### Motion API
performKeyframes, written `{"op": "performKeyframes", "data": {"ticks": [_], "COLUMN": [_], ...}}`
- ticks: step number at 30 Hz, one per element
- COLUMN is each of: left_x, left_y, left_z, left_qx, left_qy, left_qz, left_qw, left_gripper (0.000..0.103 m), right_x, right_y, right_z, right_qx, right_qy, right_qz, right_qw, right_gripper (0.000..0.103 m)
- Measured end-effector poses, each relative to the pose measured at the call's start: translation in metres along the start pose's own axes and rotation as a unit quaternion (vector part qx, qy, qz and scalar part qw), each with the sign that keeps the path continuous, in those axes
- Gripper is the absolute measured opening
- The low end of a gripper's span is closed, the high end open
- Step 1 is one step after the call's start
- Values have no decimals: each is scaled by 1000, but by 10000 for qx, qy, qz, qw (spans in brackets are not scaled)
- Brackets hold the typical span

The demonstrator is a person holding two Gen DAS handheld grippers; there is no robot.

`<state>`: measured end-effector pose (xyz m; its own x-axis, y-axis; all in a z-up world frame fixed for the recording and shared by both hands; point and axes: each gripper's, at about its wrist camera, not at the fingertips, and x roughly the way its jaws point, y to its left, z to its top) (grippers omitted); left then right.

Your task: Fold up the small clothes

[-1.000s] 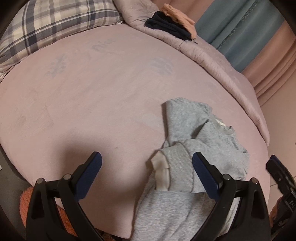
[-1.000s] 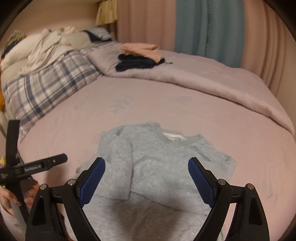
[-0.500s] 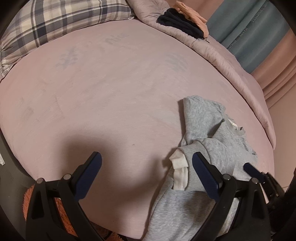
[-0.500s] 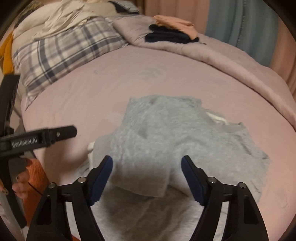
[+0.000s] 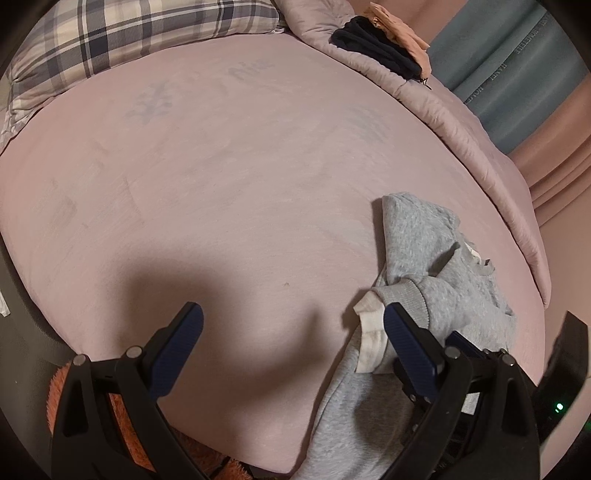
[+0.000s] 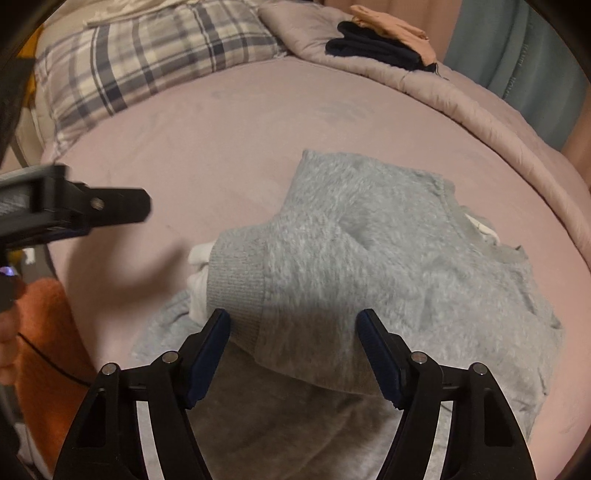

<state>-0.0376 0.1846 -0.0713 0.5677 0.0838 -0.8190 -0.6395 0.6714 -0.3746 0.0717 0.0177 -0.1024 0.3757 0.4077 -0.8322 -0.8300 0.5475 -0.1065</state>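
Right gripper (image 6: 293, 326) has dropped in close over the grey sweatshirt (image 6: 369, 236) since a second ago, and its jaws have just been closing partway; they stand apart now, straddling the folded-over sleeve near its ribbed cuff (image 6: 236, 280), pads not pressing on it as far as I can see. Left gripper (image 5: 291, 332) barely shifted: wide open, nothing between the jaws, only bare sheet under it, with the cuff just beside its right finger.

Progress, my read: early. One sleeve is laid across the body, a white inner cuff (image 5: 369, 332) pokes out at the end, and the collar (image 6: 480, 236) faces the far side. Other sleeve and the bottom-up fold look undone (the hem hangs off the near bed edge, so I can't see its state). Fabric is bunched around the shoulder and needs flattening before the next fold.

Sweatshirt lies at the near right of the bed, partly over the edge.

Surface: pink bedsheet (image 5: 221, 184), soft, so folds won't crease sharply. Plaid pillow (image 6: 147, 62) at the head, pink duvet (image 5: 461, 122) pushed to the far side with a dark folded garment (image 6: 373, 48) and a peach one (image 6: 391, 26) stacked on it, likely finished pieces. Teal and pink curtains (image 5: 517, 74) behind. Dim light.
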Motion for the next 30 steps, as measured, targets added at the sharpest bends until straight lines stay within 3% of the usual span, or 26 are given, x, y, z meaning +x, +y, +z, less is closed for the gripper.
{"op": "performKeyframes", "data": {"ticks": [6,11,19,30], "left_x": [0,3,-1,-2], "left_y": [1,-1,-5,-11], "left_z": [0,-2,-3,-5], "left_qx": [-12,-3,44,177], "left_qy": [20,84,56,41], "left_qz": [-2,-7,-50,-102], "left_qw": [10000,10000,10000,9998], "left_gripper": [98,98,98,98], "right_x": [6,10,2,-22], "right_y": [-1,-10,-18,-35], "right_z": [1,-2,-5,-8], "right_qx": [68,332,610,967], "right_qy": [-5,38,-70,-342], "right_qz": [59,686,982,1287], "right_qw": [10000,9971,9933,9864], "right_gripper": [71,40,15,13]}}
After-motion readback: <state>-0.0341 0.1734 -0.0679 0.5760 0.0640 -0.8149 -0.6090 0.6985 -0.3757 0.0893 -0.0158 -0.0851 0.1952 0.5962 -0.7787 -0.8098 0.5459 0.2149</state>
